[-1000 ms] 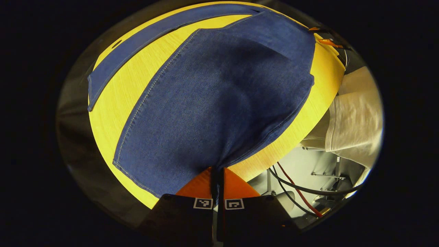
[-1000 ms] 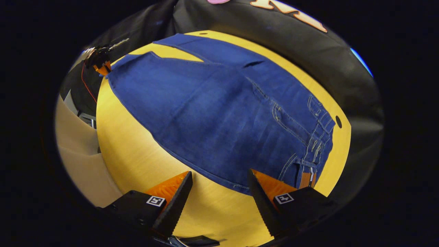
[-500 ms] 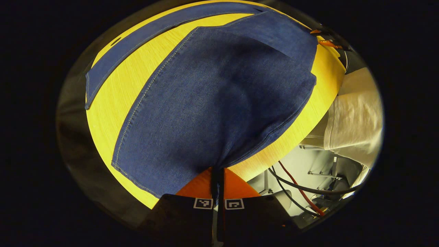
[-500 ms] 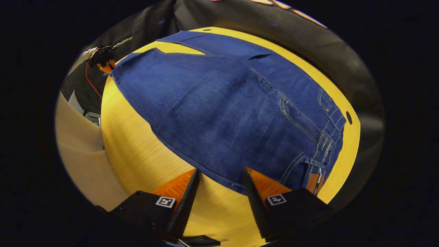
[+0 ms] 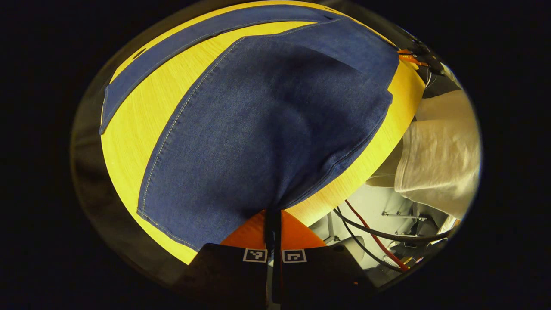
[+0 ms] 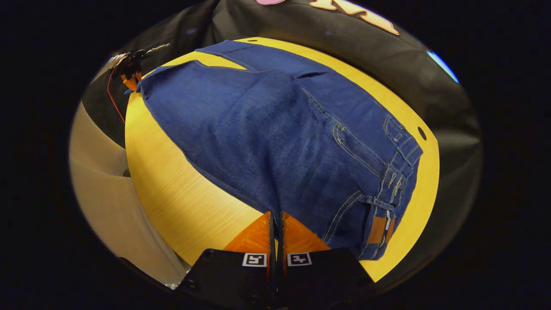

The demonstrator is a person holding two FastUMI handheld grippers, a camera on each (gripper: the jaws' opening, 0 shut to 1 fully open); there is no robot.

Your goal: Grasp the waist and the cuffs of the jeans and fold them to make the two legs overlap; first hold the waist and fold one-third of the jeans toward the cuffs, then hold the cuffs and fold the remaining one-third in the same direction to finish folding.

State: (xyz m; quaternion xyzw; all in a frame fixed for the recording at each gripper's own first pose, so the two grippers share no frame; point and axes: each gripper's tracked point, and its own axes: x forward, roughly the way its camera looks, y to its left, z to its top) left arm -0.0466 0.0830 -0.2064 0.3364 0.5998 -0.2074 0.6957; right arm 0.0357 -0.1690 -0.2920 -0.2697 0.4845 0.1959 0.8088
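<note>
Blue jeans (image 5: pixel 267 120) lie spread on the yellow table (image 5: pixel 142 129). In the left gripper view my left gripper (image 5: pixel 274 214) is shut on the cuff end of the near leg, which bulges up from the pinch. The far leg (image 5: pixel 193 43) lies flat along the back. In the right gripper view my right gripper (image 6: pixel 275 216) is shut on the near edge of the jeans (image 6: pixel 275 129) by the waist, left of the waistband's leather patch (image 6: pixel 379 229). The left gripper (image 6: pixel 129 77) shows far off at the cuff.
A person's pale clothing (image 5: pixel 439 155) stands along the table's near side. Black and red cables (image 5: pixel 374 234) hang below the table edge. A small hole (image 6: pixel 422 132) sits in the tabletop beyond the waistband. Black cloth wall (image 6: pixel 430 77) rings the table's far side.
My right gripper went from wide open to shut, closing on the jeans' near edge by the waist. My left gripper kept its hold on the cuff and barely moved.
</note>
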